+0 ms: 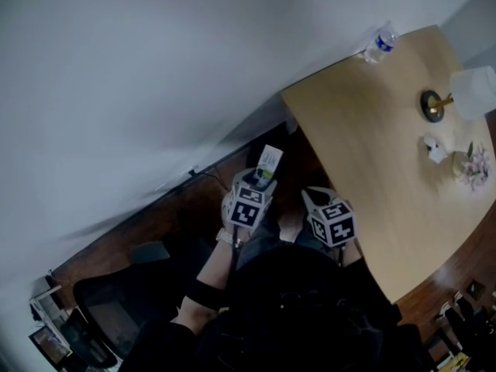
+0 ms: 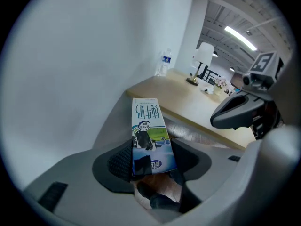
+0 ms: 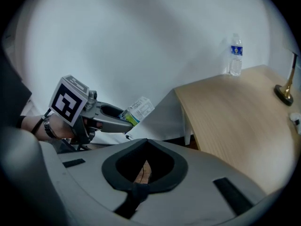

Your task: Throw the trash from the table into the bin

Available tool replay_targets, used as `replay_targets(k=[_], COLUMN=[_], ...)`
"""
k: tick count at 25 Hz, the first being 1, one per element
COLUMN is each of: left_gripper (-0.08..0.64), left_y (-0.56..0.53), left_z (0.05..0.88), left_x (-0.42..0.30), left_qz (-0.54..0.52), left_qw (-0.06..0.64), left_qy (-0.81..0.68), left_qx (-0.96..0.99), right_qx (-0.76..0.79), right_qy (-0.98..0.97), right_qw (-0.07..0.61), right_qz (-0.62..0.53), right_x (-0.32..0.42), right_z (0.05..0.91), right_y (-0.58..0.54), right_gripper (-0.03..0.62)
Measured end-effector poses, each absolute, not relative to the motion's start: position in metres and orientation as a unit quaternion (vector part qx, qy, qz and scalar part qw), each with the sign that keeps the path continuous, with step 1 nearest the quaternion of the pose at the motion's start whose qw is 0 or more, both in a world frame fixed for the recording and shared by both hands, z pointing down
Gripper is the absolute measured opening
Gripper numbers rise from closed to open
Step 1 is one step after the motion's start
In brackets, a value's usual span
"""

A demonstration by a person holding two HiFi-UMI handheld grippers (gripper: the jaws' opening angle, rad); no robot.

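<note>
A milk carton with a cow picture and green and blue print sticks up from my left gripper, which is shut on its lower end. In the left gripper view the carton sits between the black pads. The right gripper view shows the same carton held over the floor, left of the wooden table. My right gripper hangs beside the left one at the table's near edge; its jaws are together with nothing between them. No bin is in view.
On the table stand a water bottle at the far corner, a lamp with a white shade, a small white crumpled thing and a flower pot. A black office chair stands left. A white wall runs behind.
</note>
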State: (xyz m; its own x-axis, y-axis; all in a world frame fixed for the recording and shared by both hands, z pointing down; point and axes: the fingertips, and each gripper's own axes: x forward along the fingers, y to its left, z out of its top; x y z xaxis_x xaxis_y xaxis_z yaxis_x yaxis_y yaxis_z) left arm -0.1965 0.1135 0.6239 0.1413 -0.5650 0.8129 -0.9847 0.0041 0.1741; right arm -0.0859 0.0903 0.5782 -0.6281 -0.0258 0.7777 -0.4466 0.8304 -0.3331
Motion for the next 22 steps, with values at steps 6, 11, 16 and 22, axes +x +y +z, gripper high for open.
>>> replay_targets(k=[6, 11, 16, 22], left_gripper=[0.258, 0.256, 0.256, 0.255], left_y=[0.142, 0.156, 0.154, 0.147], left_z=[0.711, 0.801, 0.892, 0.993], left_x=[-0.201, -0.202, -0.207, -0.207], left_qz=[0.298, 0.325, 0.338, 0.375], left_qw=[0.436, 0.482, 0.517, 0.530], left_qy=[-0.572, -0.540, -0.523, -0.493], left_qx=[0.628, 0.608, 0.587, 0.579], right_qx=[0.120, 0.112, 0.108, 0.115], right_qy=[-0.849, -0.837, -0.823, -0.804], right_qw=[0.434, 0.446, 0.451, 0.460], right_qz=[0.277, 0.297, 0.328, 0.358], right_x=[-0.098, -0.111, -0.121, -0.107], right_z=[0.610, 0.653, 0.697, 0.752], right_y=[0.107, 0.116, 0.122, 0.126], right_gripper=[0.008, 0.008, 0.008, 0.008])
